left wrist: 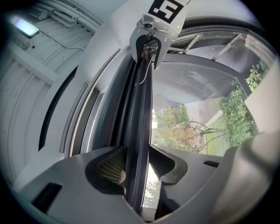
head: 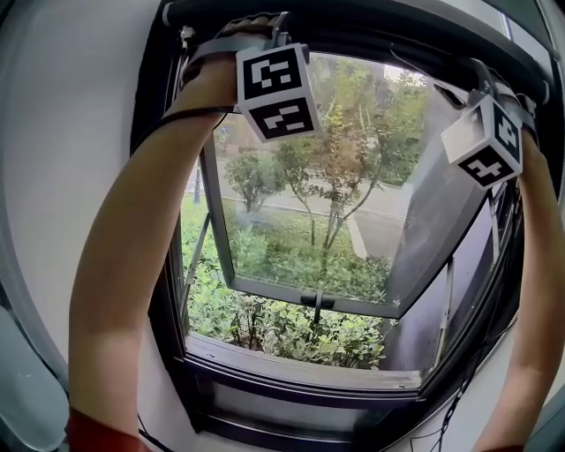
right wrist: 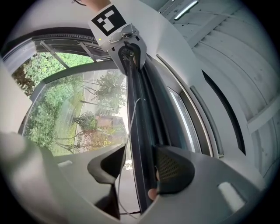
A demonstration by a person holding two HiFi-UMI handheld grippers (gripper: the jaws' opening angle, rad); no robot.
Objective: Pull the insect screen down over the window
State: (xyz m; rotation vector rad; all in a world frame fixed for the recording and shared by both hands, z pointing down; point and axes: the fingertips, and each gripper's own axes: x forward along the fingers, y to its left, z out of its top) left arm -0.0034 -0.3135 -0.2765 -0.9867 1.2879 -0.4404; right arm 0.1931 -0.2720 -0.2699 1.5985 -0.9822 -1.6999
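Both arms reach up to the top of the window frame point(head: 371, 18). The insect screen's dark pull bar point(left wrist: 141, 109) runs along the frame's top, rolled up high. My left gripper point(left wrist: 136, 154) straddles this bar, jaws spread, the bar lying between the pads without a visible squeeze. My right gripper point(right wrist: 142, 153) straddles the same bar point(right wrist: 138, 109) farther along, with a slim gap at its left jaw. Each gripper shows at the far end of the other's view: the right gripper point(left wrist: 148, 41) and the left gripper point(right wrist: 126, 43). Their marker cubes point(head: 275, 93) show in the head view.
The glass sash point(head: 309, 296) is swung outward, with trees and shrubs beyond. A thin pale cord point(right wrist: 129, 127) hangs beside the bar. The sill point(head: 300, 371) lies below. White wall point(head: 71, 132) flanks the frame on the left.
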